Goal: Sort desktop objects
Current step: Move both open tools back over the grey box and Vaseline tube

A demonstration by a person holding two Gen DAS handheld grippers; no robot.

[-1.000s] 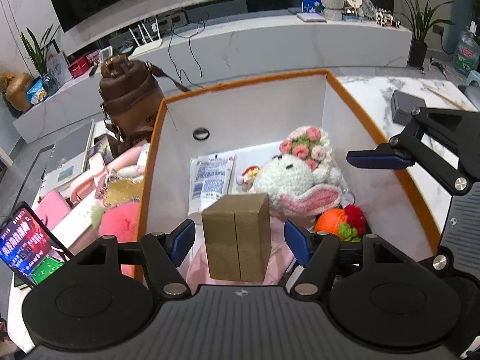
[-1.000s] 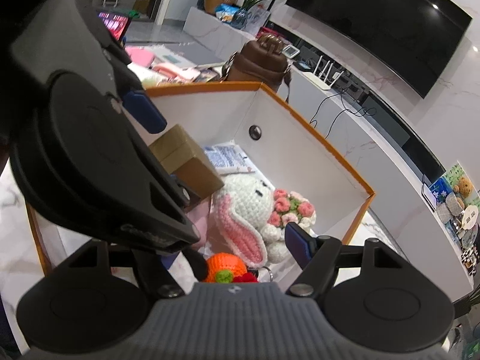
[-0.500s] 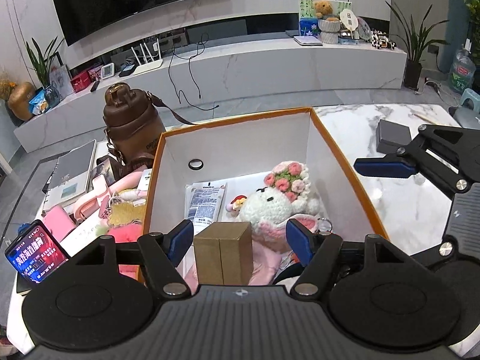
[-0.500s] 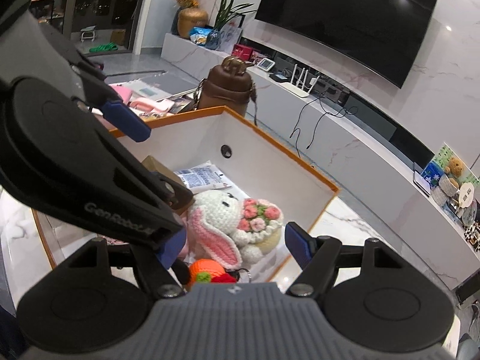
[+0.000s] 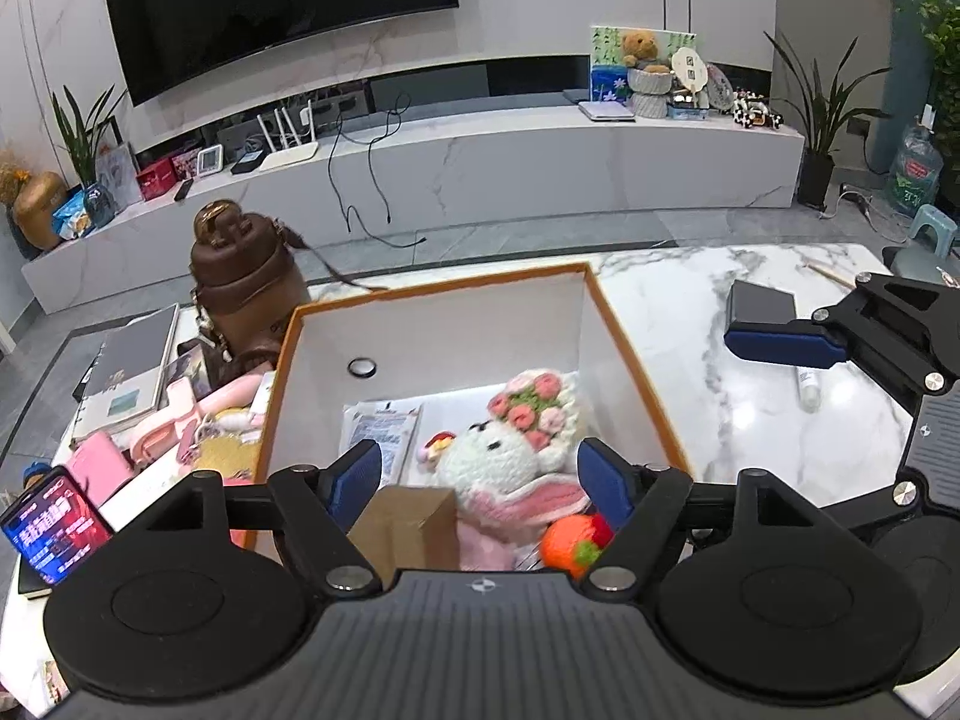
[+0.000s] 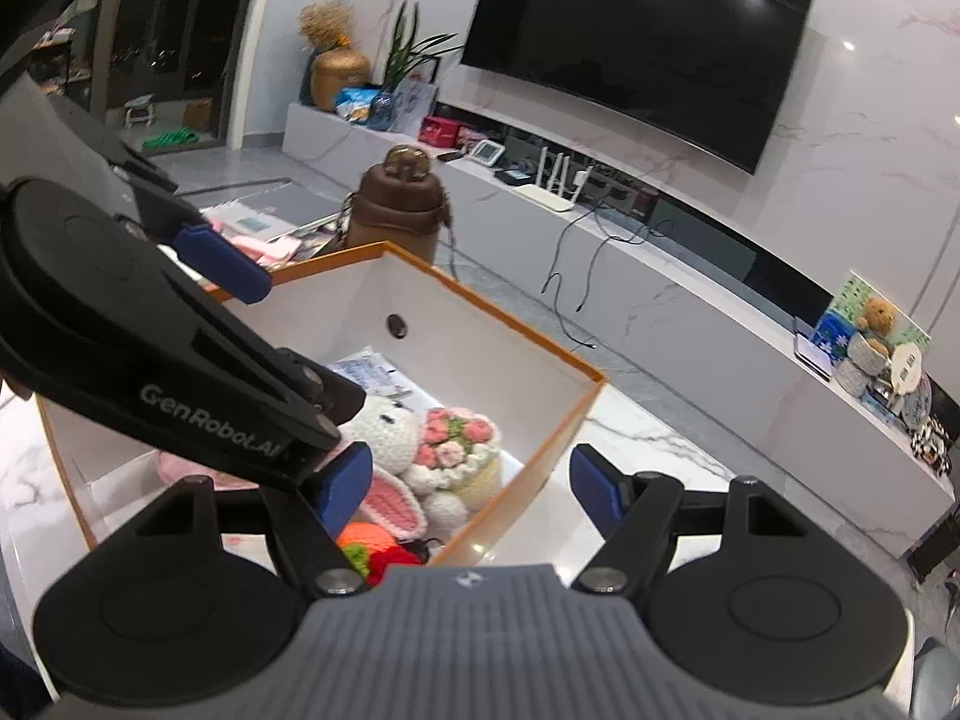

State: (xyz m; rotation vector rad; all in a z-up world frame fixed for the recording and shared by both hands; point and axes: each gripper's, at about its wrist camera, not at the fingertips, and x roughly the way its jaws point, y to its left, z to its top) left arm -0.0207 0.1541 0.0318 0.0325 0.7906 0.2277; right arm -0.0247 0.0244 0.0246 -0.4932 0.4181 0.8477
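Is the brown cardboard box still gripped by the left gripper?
No, the cardboard box sits in the bin and the left gripper, whose jaws have just been opening, clears it.

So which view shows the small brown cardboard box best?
The left wrist view: the brown cardboard box lies in the orange-rimmed bin, partly cut off by the gripper body. In the right wrist view the left gripper hides it.

one box (image 5: 624, 354), one bunny (image 5: 510, 456), two tongs (image 5: 480, 480)
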